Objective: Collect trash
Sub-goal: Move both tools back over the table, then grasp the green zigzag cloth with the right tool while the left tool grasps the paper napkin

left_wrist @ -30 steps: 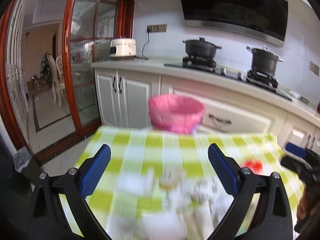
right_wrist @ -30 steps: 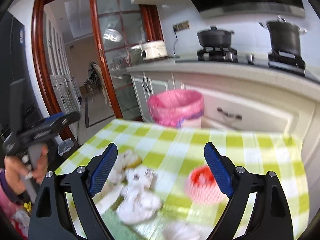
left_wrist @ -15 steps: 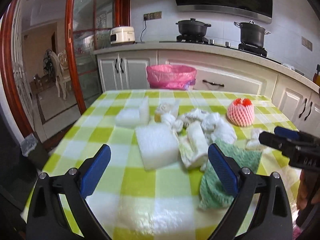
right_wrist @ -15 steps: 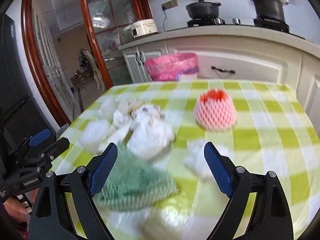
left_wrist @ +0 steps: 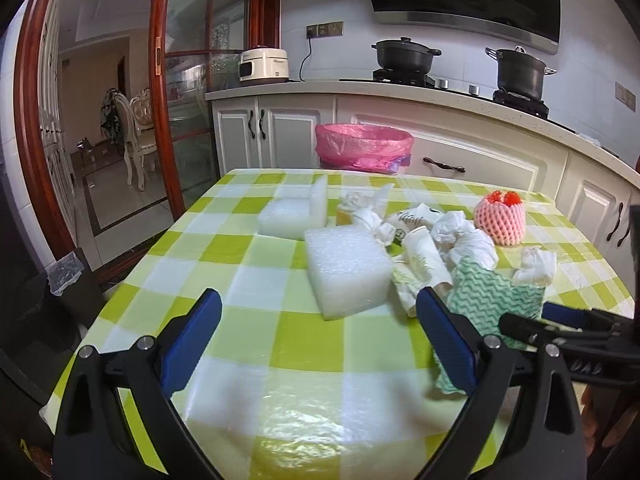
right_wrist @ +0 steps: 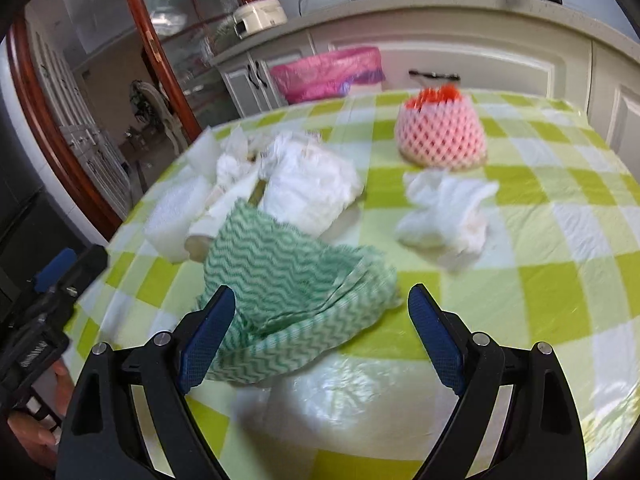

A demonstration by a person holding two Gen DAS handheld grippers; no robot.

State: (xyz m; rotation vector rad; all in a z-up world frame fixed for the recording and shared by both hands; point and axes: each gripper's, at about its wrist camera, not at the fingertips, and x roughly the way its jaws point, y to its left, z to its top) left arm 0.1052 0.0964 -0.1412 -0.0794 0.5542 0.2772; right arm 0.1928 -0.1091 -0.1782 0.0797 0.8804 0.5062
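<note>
Trash lies on a green-checked table (left_wrist: 280,336): two white foam blocks (left_wrist: 346,266), crumpled tissues (left_wrist: 464,240), a paper cup (left_wrist: 426,258), a green wavy cloth (right_wrist: 288,280), a loose tissue (right_wrist: 444,212) and a fruit in pink foam net (right_wrist: 440,136). A bin with a pink bag (left_wrist: 364,146) stands beyond the table's far edge. My left gripper (left_wrist: 318,332) is open and empty, just short of the near foam block. My right gripper (right_wrist: 322,332) is open, over the near edge of the green cloth.
White kitchen cabinets and a counter with two black pots (left_wrist: 406,54) and a rice cooker (left_wrist: 264,65) run behind the table. A glass door with a red wooden frame (left_wrist: 160,80) is at the left. The other gripper shows at each view's side edge.
Both grippers have pulled back and tilted down towards the table, so the trash now shows close below them. Both stay open.
</note>
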